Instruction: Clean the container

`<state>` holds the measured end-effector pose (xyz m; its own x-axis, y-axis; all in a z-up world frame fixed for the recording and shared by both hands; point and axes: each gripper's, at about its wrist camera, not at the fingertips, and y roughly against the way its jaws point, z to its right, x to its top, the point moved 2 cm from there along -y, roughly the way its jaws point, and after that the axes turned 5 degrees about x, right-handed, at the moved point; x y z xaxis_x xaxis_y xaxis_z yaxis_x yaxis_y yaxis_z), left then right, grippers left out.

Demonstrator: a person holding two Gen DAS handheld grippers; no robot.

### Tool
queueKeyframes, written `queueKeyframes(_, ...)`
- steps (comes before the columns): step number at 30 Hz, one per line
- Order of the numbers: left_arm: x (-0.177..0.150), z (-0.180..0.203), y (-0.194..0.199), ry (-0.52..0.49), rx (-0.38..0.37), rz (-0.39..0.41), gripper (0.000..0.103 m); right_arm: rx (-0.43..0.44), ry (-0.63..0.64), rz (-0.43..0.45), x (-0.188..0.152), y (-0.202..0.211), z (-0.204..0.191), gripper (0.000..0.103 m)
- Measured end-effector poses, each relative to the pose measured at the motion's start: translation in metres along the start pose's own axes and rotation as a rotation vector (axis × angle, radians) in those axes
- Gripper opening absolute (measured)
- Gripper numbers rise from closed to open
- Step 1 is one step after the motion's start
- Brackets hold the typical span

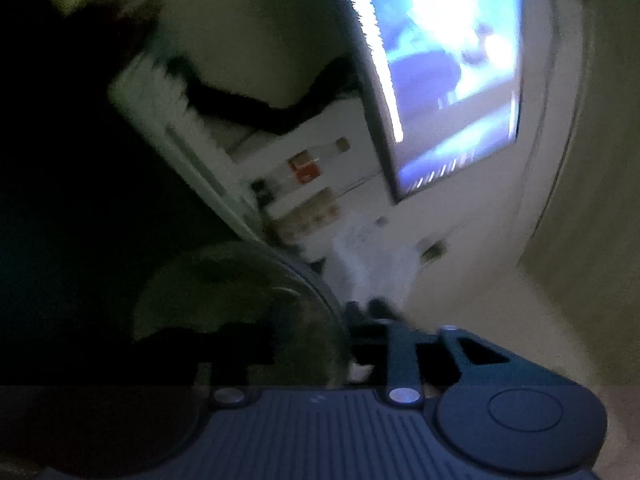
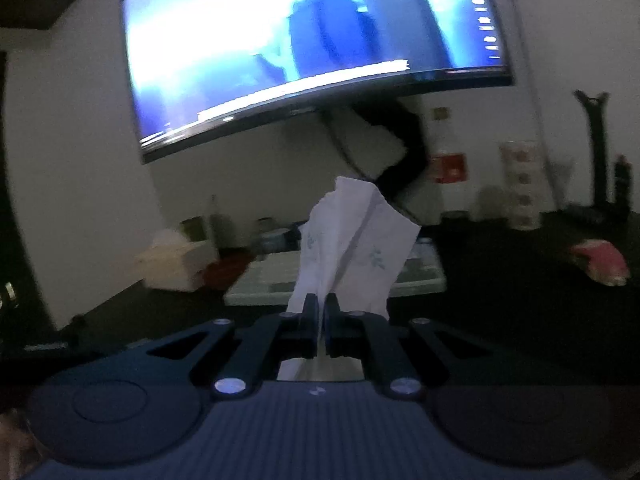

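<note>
Left wrist: blurred container (image 1: 256, 312), dark, half-hidden.

Thin creased paper tissue (image 2: 352, 240), matt ribbed plastic claw (image 2: 319, 308), clear glossy container (image 1: 256, 312)

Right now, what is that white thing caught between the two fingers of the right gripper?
A crumpled white tissue, pinched by the shut right gripper and sticking up past its tips. The right wrist view shows it.

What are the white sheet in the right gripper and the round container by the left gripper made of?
White sheet: looks like thin tissue paper, matte, creased and folded, with a faint printed pattern; pinched in the right gripper. Round container: probably clear glass or plastic, since its curved rim shows the background through; blur leaves it open.
</note>
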<state>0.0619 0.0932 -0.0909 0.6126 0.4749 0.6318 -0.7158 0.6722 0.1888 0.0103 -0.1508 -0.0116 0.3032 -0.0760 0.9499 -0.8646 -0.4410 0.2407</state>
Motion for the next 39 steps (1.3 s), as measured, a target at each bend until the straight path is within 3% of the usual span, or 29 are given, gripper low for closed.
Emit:
queueKeyframes(2, 0.001, 0.013, 0.003, -0.157, 0.048, -0.031, 0.079, 0.03, -0.004, -0.016, -0.002, -0.003, -0.004, 0.005)
queueKeyframes(6, -0.003, 0.022, 0.003, -0.314, 0.013, -0.124, 0.082, 0.107, -0.021, -0.055, -0.004, -0.007, -0.007, 0.006)
queueKeyframes(10, -0.017, 0.026, -0.009, -0.447, 0.124, -0.193, 0.082, 0.198, -0.033, -0.107, -0.009, -0.015, -0.014, 0.006)
queueKeyframes(13, -0.024, 0.03, -0.013, -0.494, 0.142, -0.191, 0.085, 0.209, -0.019, -0.129, -0.013, -0.024, -0.022, 0.008)
queueKeyframes(15, -0.028, 0.033, -0.014, -0.53, 0.152, -0.187, 0.092, 0.217, 0.009, -0.131, -0.012, -0.028, -0.031, 0.009)
queueKeyframes(17, -0.031, 0.034, -0.014, -0.544, 0.159, -0.18, 0.103, 0.272, 0.051, -0.144, -0.01, -0.031, -0.045, 0.009)
queueKeyframes(21, -0.033, 0.037, -0.012, -0.557, 0.177, -0.175, 0.103, 0.326, 0.142, -0.176, -0.008, -0.037, -0.068, 0.008)
queueKeyframes(24, -0.03, 0.036, -0.008, -0.554, 0.192, -0.172, 0.103, 0.264, 0.098, -0.214, 0.001, -0.048, -0.047, 0.006)
queueKeyframes(28, -0.026, 0.036, -0.007, -0.537, 0.255, -0.175, 0.103, 0.099, 0.044, -0.274, 0.017, -0.06, -0.02, 0.008)
queueKeyframes(34, -0.027, 0.037, -0.009, -0.535, 0.268, -0.174, 0.103, 0.276, 0.182, -0.396, 0.016, -0.054, -0.065, 0.008)
queueKeyframes(37, -0.027, 0.038, -0.009, -0.536, 0.269, -0.169, 0.103, 0.284, 0.169, -0.44, 0.019, -0.059, -0.061, 0.005)
queueKeyframes(39, -0.027, 0.037, -0.009, -0.533, 0.27, -0.161, 0.103, 0.22, 0.11, -0.448, 0.024, -0.066, -0.043, 0.006)
